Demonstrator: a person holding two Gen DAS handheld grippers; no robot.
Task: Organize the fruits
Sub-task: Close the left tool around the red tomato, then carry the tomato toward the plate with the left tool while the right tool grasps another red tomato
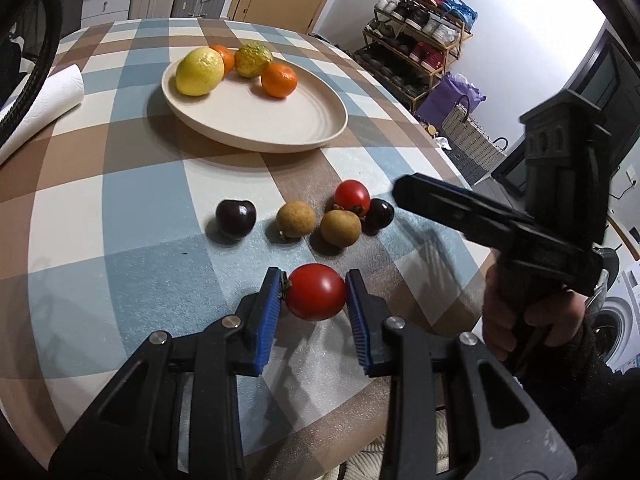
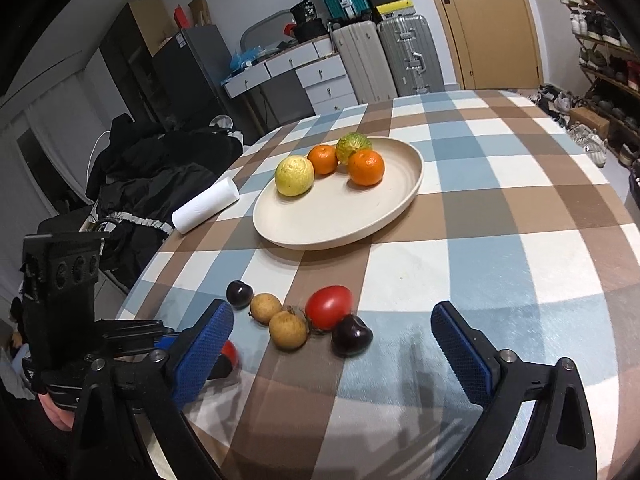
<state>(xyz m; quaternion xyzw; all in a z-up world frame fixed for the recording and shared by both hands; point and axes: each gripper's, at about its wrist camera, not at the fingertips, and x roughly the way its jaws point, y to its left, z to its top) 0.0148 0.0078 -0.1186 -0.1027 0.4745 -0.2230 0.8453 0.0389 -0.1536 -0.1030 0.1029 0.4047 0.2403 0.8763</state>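
My left gripper (image 1: 313, 292) is shut on a red tomato (image 1: 316, 291), its blue pads touching both sides just over the checked tablecloth. Beyond it lie a dark cherry (image 1: 235, 217), two brown longans (image 1: 296, 219) (image 1: 341, 227), a second tomato (image 1: 352, 196) and another cherry (image 1: 380, 213). A cream plate (image 1: 280, 120) farther back holds a lemon (image 1: 200, 71), two oranges (image 1: 279, 79) and a green-yellow fruit (image 1: 253, 59). My right gripper (image 2: 332, 332) is open and empty, its jaws wide apart around the near cherry (image 2: 351, 336), above the small fruits (image 2: 328, 307).
A white paper roll (image 1: 44, 104) lies at the table's left edge; it also shows in the right wrist view (image 2: 206, 205). Shoe racks (image 1: 420, 36), a wicker basket (image 1: 468, 132) and a washing machine (image 1: 616, 324) stand beyond the table's right edge. Dark clothes (image 2: 160, 168) hang by its left.
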